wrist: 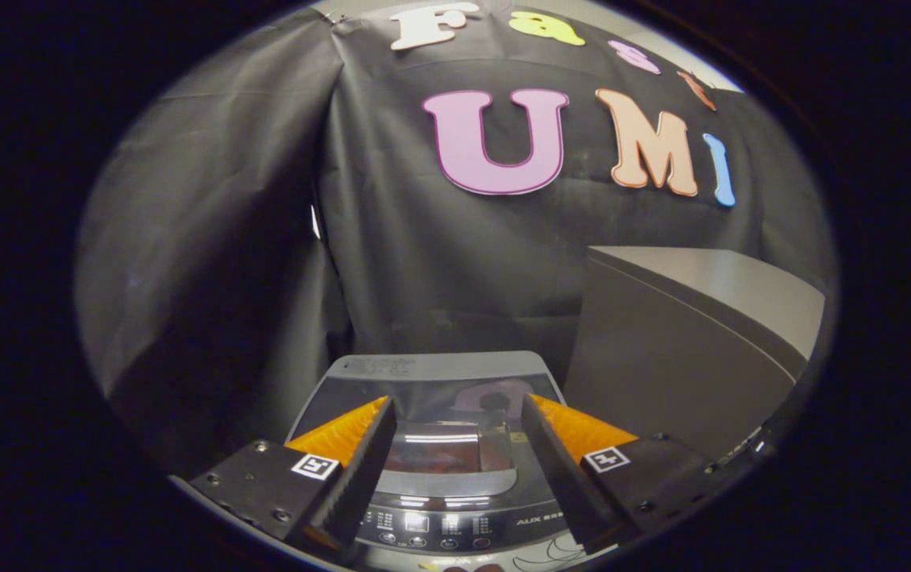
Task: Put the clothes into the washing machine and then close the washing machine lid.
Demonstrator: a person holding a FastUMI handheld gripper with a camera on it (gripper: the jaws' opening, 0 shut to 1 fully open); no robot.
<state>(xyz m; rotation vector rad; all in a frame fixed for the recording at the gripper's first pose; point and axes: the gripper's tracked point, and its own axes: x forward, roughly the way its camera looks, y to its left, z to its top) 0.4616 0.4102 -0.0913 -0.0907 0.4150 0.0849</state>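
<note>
A small grey top-loading washing machine (443,367) stands below and just ahead of my fingers, its dark glass lid (455,401) lying flat and shut. Through the lid's window, something reddish (431,454) shows dimly inside the drum. The control panel (439,526) with its buttons runs along the near edge, between my fingers. My gripper (459,409) hovers above the lid, open, with nothing between the fingers.
A tall grey cabinet or box (685,349) stands right of the washing machine, close to my right finger. The booth's black cloth wall (264,238) hangs behind and to the left.
</note>
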